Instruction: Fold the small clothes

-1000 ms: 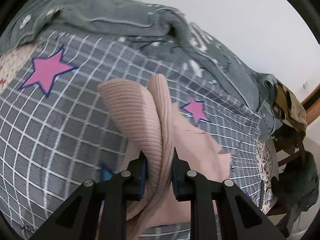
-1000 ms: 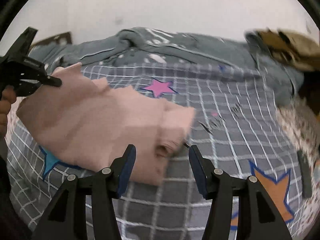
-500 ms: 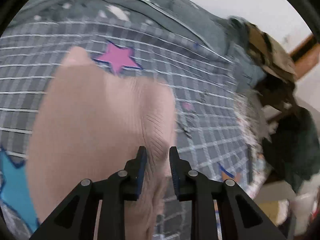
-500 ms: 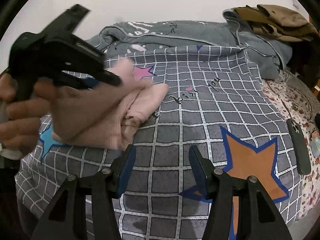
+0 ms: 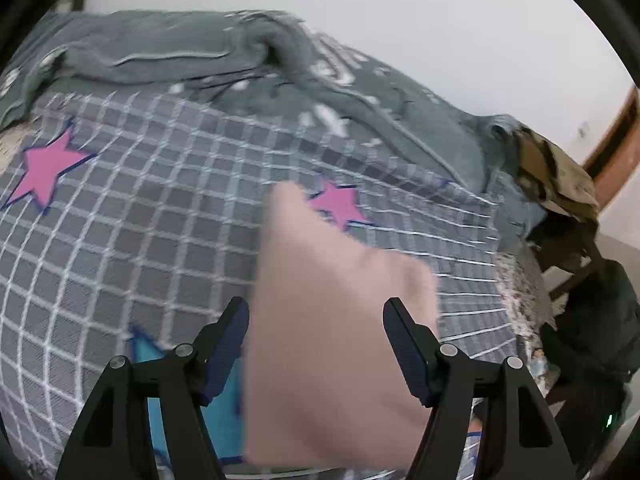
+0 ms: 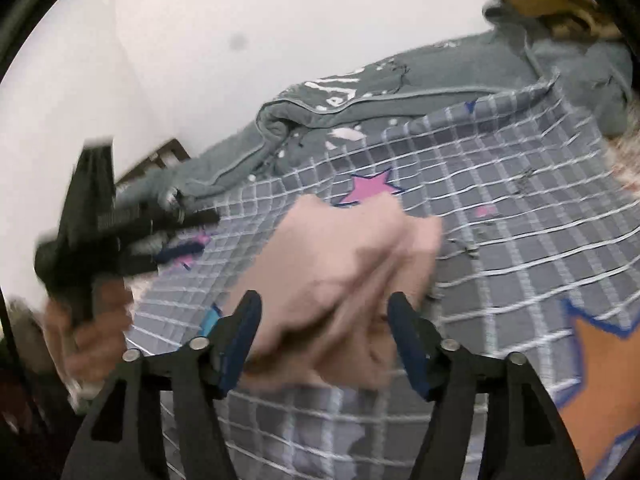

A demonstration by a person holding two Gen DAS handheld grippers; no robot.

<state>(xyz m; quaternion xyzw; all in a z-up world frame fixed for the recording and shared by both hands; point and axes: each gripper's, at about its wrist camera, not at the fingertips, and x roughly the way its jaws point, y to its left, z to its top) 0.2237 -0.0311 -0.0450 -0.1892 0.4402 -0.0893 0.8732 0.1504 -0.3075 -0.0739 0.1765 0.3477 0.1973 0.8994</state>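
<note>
Let go a moment ago by left gripper, jaws opening; pink garment lying folded mid-blanket. Right gripper opening too, gripping nothing. Fold seemingly done.

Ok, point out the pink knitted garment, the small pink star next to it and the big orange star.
Pink knitted garment (image 5: 328, 320), left wrist view, middle of its folded top layer.
Small pink star (image 5: 340, 204), left wrist view, its centre.
Big orange star (image 6: 600, 368), right wrist view, its visible body.

the pink garment is smeared by motion, its folds unreadable, its lower edge hidden behind the gripper. the hand at left is blurred, partly cut off.
</note>
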